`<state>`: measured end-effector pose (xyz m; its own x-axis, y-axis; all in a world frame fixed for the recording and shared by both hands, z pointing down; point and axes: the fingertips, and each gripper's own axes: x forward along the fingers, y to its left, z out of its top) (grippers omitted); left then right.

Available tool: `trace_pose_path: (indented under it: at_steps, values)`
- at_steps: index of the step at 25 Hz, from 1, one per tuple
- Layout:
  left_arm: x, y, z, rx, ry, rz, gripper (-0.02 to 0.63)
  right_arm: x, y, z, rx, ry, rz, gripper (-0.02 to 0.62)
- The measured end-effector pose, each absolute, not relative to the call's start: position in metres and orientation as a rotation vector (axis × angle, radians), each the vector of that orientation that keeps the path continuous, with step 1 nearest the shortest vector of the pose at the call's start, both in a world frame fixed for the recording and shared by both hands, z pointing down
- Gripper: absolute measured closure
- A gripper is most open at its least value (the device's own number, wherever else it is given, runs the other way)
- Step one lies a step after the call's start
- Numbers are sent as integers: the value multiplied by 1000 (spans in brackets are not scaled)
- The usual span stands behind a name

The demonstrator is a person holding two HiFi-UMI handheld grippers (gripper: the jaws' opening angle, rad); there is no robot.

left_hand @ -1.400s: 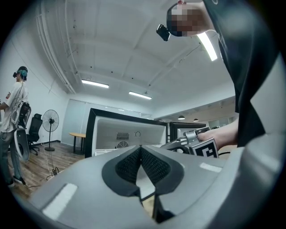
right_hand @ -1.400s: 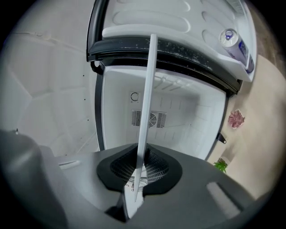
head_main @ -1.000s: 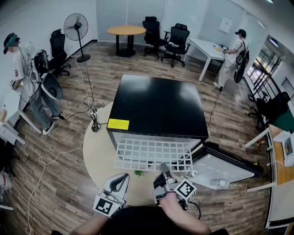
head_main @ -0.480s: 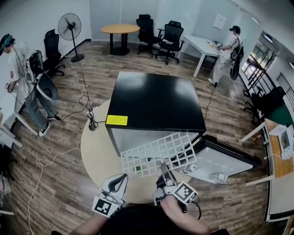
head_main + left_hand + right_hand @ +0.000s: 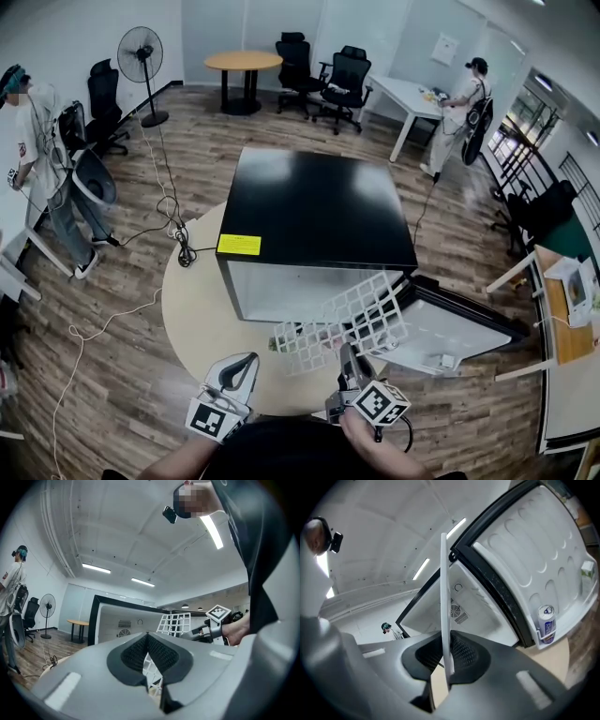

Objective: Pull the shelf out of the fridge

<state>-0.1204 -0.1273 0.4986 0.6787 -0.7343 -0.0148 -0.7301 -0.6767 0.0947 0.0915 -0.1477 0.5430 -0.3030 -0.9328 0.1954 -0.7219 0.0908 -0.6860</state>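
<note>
The black-topped fridge [image 5: 319, 211] stands on a round table, its front open towards me and its door [image 5: 450, 333] swung out to the right. The white wire shelf [image 5: 347, 314] is outside the cavity, tilted up on its right side above the table. My right gripper [image 5: 348, 353] is shut on the shelf's near edge. In the right gripper view the shelf [image 5: 444, 611] shows edge-on as a thin white strip pinched between the pads of my right gripper [image 5: 446, 656]. My left gripper [image 5: 246, 362] hovers at the table's front edge, shut on nothing, its pads [image 5: 136, 651] together.
The round beige table [image 5: 202, 309] carries the fridge. A can [image 5: 546, 620] sits in the door's rack. Cables [image 5: 173, 234] trail over the wooden floor at left. A person [image 5: 42, 141] stands far left, another [image 5: 464, 98] by a white desk. Office chairs and a fan stand at the back.
The shelf has come fully out of the fridge, swung right and tipped up. My right gripper moved slightly right with it. The left gripper stayed put.
</note>
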Motion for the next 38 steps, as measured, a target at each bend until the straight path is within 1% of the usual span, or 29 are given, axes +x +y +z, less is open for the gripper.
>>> trace_pose_path:
  at_steps: [7,16,29,38]
  values:
    - [-111,-130,496,2817,-1203,-84,607,101,-135,534,-1833,2323,-695,561]
    - [-95,-132,497,2818,-1201,-88,607,120,-127,523,-1959,2487,-367,560]
    - [-72,-136,495,2829,-1196,-71,607,128,-129,519,-1990,2596,-171,561]
    - [-62,-138,496,2843,-1205,-47,607,138,-126,517,-2002,2603,-134,561]
